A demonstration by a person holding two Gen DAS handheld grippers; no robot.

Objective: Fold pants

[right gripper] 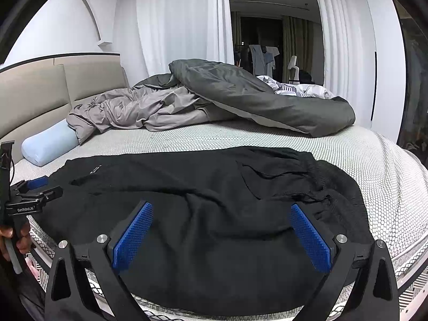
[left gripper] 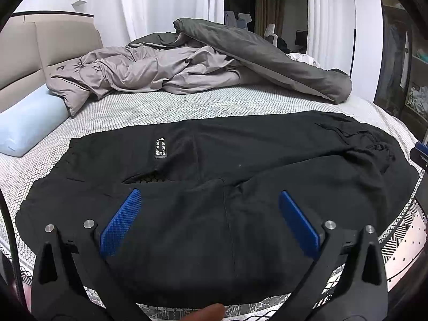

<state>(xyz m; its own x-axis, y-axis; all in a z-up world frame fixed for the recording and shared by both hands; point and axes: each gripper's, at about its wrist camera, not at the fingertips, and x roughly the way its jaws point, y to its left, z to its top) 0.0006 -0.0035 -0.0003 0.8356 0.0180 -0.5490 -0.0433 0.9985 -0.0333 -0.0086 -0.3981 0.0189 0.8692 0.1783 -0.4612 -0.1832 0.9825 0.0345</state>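
1. The black pants (left gripper: 214, 187) lie spread along the near edge of the bed (left gripper: 160, 107), waistband and drawstring bunched toward the right end, a small label patch (left gripper: 159, 147) toward the left end.
2. The left gripper (left gripper: 210, 219) hovers over the near part of the pants, jaws spread wide, blue pads (left gripper: 120, 224) holding nothing.
3. The right gripper (right gripper: 222, 235) hangs over the pants nearer the waistband, jaws likewise spread, nothing between them.
4. A hand (right gripper: 16, 238) grips the left gripper's handle at the bed's near left corner.
5. A rumpled grey duvet (left gripper: 240, 53) and a pale blue pillow (left gripper: 29, 125) sit along the far edge, by the headboard (left gripper: 40, 48).
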